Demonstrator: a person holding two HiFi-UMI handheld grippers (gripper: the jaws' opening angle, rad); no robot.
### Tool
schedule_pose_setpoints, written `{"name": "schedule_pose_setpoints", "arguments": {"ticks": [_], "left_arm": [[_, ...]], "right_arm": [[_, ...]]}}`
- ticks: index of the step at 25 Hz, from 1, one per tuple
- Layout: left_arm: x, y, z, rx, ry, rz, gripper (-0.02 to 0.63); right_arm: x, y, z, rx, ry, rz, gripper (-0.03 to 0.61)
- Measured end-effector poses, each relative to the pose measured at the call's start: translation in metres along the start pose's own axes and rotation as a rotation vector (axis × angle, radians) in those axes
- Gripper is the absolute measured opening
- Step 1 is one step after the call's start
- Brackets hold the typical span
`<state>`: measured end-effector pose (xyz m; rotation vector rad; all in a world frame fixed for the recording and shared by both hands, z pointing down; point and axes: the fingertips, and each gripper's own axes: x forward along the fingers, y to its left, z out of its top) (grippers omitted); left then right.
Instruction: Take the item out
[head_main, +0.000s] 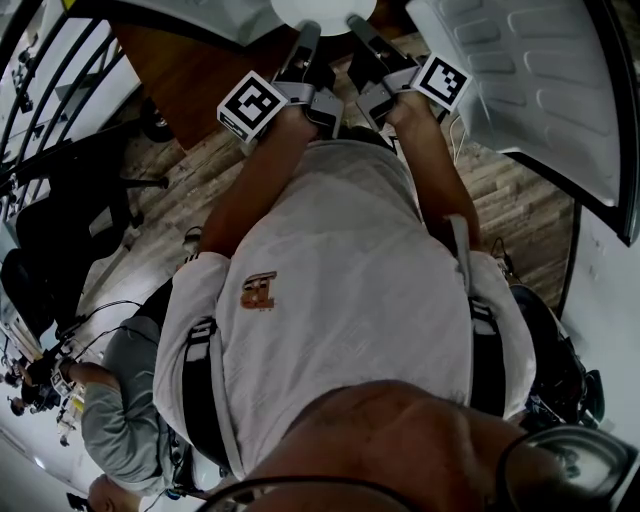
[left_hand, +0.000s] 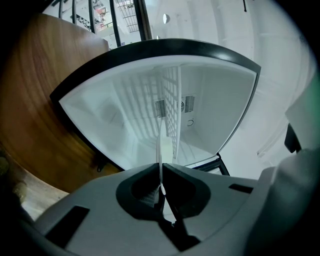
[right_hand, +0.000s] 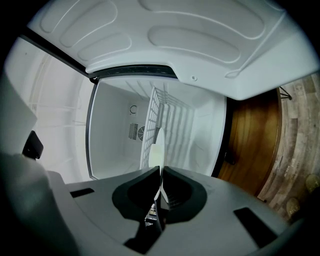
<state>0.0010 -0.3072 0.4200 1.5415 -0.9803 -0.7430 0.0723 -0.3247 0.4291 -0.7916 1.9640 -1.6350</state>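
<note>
A round white plate (head_main: 322, 10) is at the top edge of the head view, held by its rim from both sides. My left gripper (head_main: 305, 35) is shut on its left rim, my right gripper (head_main: 358, 28) on its right rim. In the left gripper view the plate (left_hand: 160, 150) shows edge-on as a thin white line pinched between the jaws of the left gripper (left_hand: 161, 167). The right gripper view shows the plate (right_hand: 158, 147) as a narrow oval clamped in the right gripper (right_hand: 160, 172). Beyond it the white fridge interior (left_hand: 125, 110) stands open, with a wire shelf (right_hand: 156, 117) inside.
The fridge's white door (head_main: 530, 90) hangs open at the right. A brown wooden panel (head_main: 190, 80) flanks the fridge on the left. Wood-look flooring (head_main: 520, 210) lies below. Another person (head_main: 120, 410) crouches at the lower left, near black furniture (head_main: 60, 230) and cables.
</note>
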Motion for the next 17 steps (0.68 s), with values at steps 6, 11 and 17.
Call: {"name": "schedule_pose_setpoints", "arguments": {"ticks": [6,11,17], "left_arm": [[-0.0003,0.0001,0.0001,0.001,0.003,-0.002,0.032],[0.0010,0.0001,-0.0010,-0.008,0.003,-0.013,0.032],[0.0048,0.0023,-0.0022,-0.014,0.002,-0.025,0.032]], "right_arm": [[-0.0001,-0.0001,-0.0005,0.002,-0.002,0.001,0.046],[0.0001,-0.0024,-0.0010,0.008,-0.001,-0.002,0.046],[0.0008,-0.0087,0.0005,0.004,0.003,-0.005,0.046]]}}
